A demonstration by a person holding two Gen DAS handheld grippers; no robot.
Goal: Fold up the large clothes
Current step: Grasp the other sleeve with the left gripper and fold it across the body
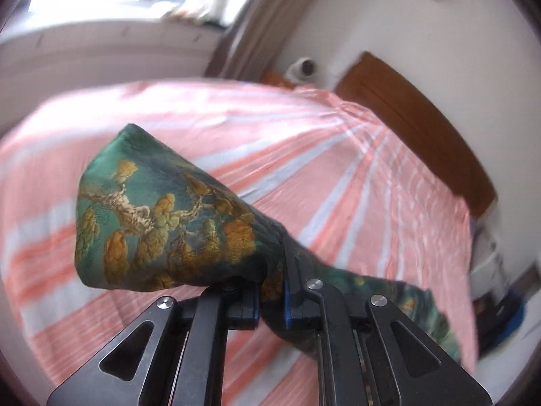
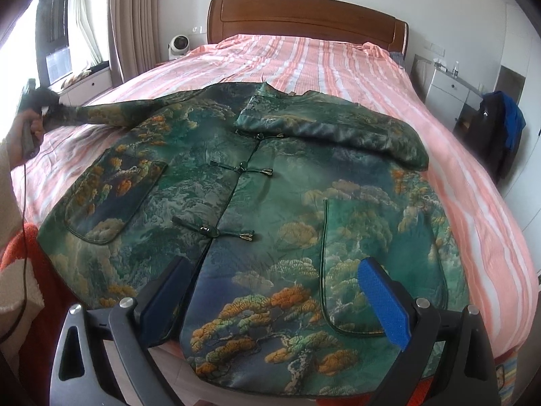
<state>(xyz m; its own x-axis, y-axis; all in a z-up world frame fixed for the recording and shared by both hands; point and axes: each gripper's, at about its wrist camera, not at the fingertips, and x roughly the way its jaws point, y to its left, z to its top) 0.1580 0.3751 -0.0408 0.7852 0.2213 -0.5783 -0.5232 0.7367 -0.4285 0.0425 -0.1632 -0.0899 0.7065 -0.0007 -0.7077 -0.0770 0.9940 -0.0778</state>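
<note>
A green brocade jacket with a pine pattern and frog buttons lies front-up on the pink striped bed. One sleeve is folded across its chest. The other sleeve stretches out to the left edge of the bed, where a hand holds my left gripper. In the left wrist view my left gripper is shut on that sleeve, and the cuff flares out past the jaws above the bed. My right gripper stands open just above the jacket's hem, with nothing pinched.
A wooden headboard stands at the far end, with a small white fan to its left. On the right are a white nightstand and a dark chair with a blue cloth. Curtains and a window lie to the left.
</note>
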